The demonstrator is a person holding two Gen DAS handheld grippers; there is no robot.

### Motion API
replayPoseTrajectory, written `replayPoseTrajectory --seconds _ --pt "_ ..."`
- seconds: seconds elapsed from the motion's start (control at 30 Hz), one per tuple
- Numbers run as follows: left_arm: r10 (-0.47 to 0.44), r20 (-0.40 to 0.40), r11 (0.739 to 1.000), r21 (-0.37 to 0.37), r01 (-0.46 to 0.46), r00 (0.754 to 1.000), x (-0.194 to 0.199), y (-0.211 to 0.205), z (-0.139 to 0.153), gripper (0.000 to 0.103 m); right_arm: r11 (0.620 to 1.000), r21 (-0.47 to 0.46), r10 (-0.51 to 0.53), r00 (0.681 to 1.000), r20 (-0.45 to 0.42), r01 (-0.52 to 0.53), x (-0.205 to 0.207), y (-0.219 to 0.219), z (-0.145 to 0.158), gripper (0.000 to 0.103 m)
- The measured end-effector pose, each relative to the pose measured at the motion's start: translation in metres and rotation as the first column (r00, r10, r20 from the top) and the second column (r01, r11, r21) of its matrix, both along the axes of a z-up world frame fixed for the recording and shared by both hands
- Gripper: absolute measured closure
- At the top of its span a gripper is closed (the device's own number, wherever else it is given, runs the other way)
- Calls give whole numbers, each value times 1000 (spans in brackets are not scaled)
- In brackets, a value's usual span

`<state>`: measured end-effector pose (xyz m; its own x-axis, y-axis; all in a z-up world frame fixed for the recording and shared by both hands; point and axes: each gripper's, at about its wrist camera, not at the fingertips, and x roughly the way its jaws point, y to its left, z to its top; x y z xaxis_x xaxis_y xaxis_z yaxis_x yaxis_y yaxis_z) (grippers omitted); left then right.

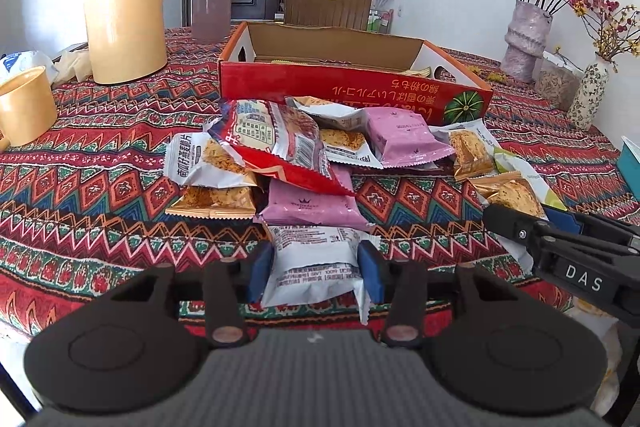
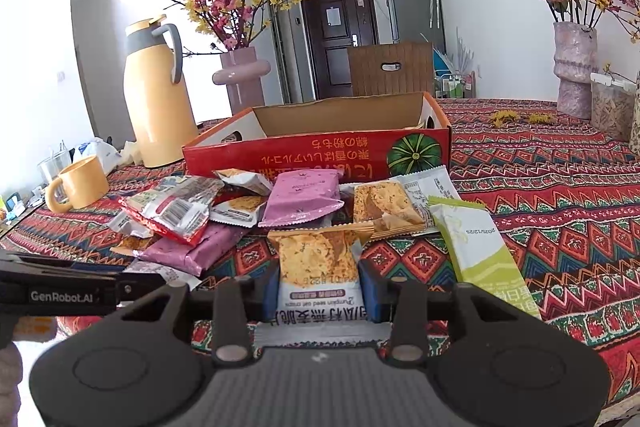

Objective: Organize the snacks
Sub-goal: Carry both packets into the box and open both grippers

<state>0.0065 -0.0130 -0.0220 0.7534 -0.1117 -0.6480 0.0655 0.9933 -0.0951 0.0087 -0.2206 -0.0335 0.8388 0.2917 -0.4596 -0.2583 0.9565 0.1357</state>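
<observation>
Both pairs of jaws are clamped on snack packets – the left gripper [image 1: 316, 269] pinches a white packet [image 1: 314, 259] between its blue pads, the right gripper [image 2: 320, 291] grips an oat crisp packet [image 2: 318, 267] the same way. Each packet sits squarely between the fingers, at the near edge of the snack pile [image 1: 304, 155] – the red cardboard box [image 1: 352, 87] stands just behind it on the patterned tablecloth [image 1: 80, 187]

Both my tools clamped, side by side

My left tool [image 1: 316, 269] tilts downward, blue pads squeezing a white packet [image 1: 314, 267]; my right tool [image 2: 320, 291] angles down less steeply, pads pinching a crisp packet [image 2: 320, 267].
</observation>
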Motion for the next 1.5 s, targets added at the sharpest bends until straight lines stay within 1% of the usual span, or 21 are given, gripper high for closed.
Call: replayPoseTrajectory --seconds 0.37,0.67,0.97,1.23,1.5 --pt "-37 70 999 -14 38 997 -15 -2 19 56 1000 -5 1 1000 17 -1 -2 2 6 64" --pt "-62 150 998 -19 66 987 -14 -8 45 56 1000 1 -13 999 48 13 4 3 17 64" --pt "-69 230 997 -8 73 971 10 -18 70 56 1000 2 -30 995 91 30 23 2 32 64" --pt "-50 253 999 1 52 966 46 -21 84 56 999 -3 -48 990 131 48 52 0 47 64" --pt "-13 272 1000 13 10 962 81 -21 97 56 998 -3 -55 986 158 57 88 0 61 64"
